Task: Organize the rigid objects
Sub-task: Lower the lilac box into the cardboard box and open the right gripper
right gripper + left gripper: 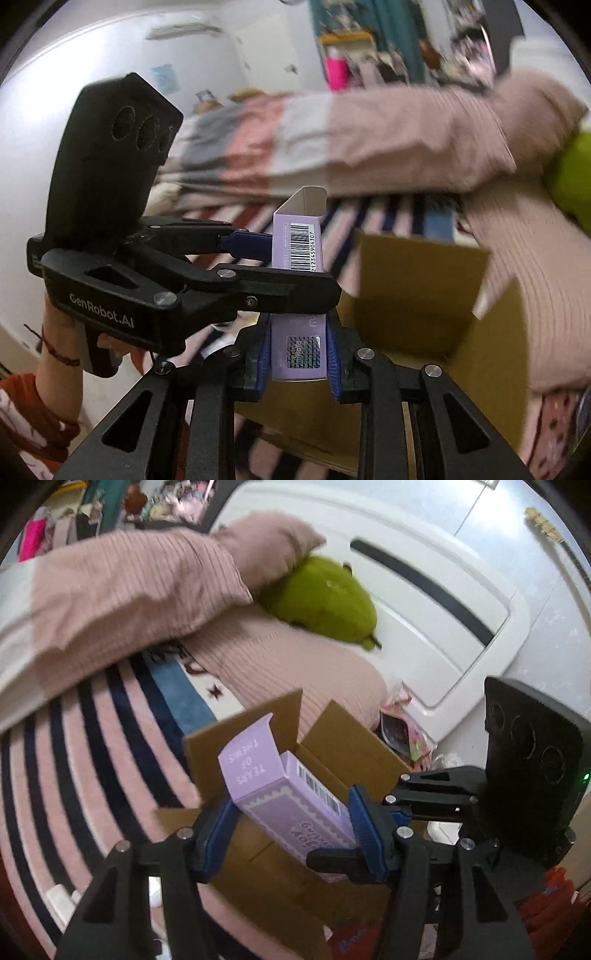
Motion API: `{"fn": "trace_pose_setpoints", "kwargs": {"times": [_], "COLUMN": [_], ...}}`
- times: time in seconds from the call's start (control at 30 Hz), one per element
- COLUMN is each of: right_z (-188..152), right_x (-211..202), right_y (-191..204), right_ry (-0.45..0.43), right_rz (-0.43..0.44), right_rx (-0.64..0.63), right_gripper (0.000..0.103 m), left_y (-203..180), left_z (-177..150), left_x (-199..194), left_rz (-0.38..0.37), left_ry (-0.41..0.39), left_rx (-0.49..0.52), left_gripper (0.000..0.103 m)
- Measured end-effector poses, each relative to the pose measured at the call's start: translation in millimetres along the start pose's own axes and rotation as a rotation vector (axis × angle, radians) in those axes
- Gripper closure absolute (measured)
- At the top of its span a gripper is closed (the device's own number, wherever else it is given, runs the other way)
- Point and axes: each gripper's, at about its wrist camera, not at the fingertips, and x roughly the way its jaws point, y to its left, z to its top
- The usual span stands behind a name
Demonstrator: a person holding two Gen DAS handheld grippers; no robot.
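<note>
A purple carton with a barcode and an open top flap hangs over an open cardboard box. My left gripper has its blue pads against the carton's two long sides. In the right wrist view my right gripper is shut on the lower end of the same carton. There my left gripper reaches in from the left and clamps the carton higher up. The cardboard box stands just behind and to the right, its flaps up.
The cardboard box rests on a bed with a pink and dark striped cover. A pink ribbed pillow and a green plush toy lie behind it, by a white headboard. A hand holds the left gripper's handle.
</note>
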Motion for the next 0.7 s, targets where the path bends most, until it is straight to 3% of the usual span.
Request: {"fn": "trace_pose_setpoints", "kwargs": {"times": [0.13, 0.23, 0.3, 0.33, 0.57, 0.7], "right_z": [-4, -5, -9, -7, 3, 11], "right_x": [8, 15, 13, 13, -17, -20], "right_y": [-18, -28, -30, -29, -11, 34], "right_ry": [0.093, 0.158, 0.171, 0.169, 0.079, 0.025], "right_rz": [-0.025, -0.062, -0.079, -0.087, -0.004, 0.055], "right_rx": [0.012, 0.007, -0.009, -0.018, -0.040, -0.100], "right_gripper": [0.082, 0.075, 0.049, 0.046, 0.046, 0.046], "left_y": [-8, -13, -13, -12, 5, 25], "left_z": [4, 5, 5, 5, -4, -27], "left_x": [23, 24, 15, 9, -56, -103], "left_rz": [0.033, 0.087, 0.091, 0.093, 0.185, 0.277], "left_ry": [0.073, 0.089, 0.066, 0.056, -0.056, -0.135], "left_rx": [0.013, 0.037, 0.040, 0.039, 0.030, 0.023], "left_gripper": [0.046, 0.030, 0.023, 0.023, 0.019, 0.018]}}
